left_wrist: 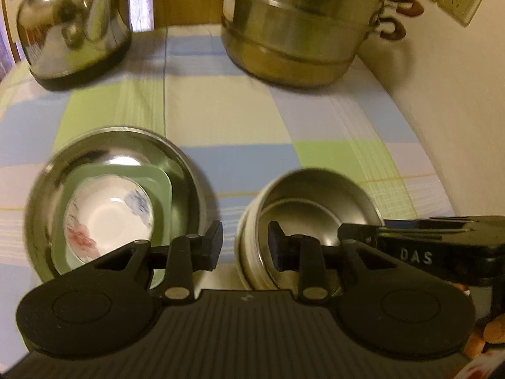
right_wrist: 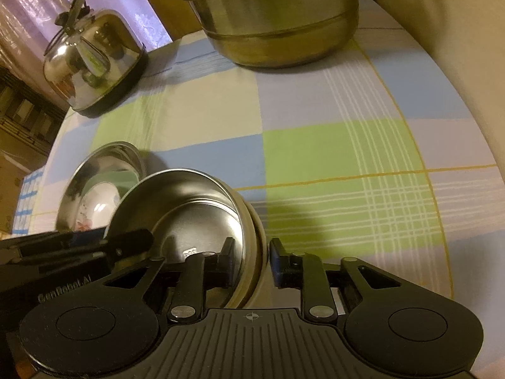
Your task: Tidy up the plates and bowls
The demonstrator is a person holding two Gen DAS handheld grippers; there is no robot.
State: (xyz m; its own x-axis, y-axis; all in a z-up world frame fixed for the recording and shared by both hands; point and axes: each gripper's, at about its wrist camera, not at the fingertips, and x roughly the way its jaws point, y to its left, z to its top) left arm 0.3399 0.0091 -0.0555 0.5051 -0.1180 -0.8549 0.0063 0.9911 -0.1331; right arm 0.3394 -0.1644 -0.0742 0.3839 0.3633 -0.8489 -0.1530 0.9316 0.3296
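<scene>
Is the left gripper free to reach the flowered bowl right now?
Probably yes. The left gripper is open and empty, and the flowered bowl lies uncovered atop the green dish, just beside its fingers.

Warm, dim yellowish indoor light filled both views. The shiny steel kettle (left_wrist: 74, 25) and the large steel steamer pot (left_wrist: 303, 28) caught soft glare and threw shadows toward the near side of the pastel checked tablecloth (left_wrist: 240, 120). Motion blur softened everything. Fisheye curvature bent the edges, and the corners went black.
</scene>
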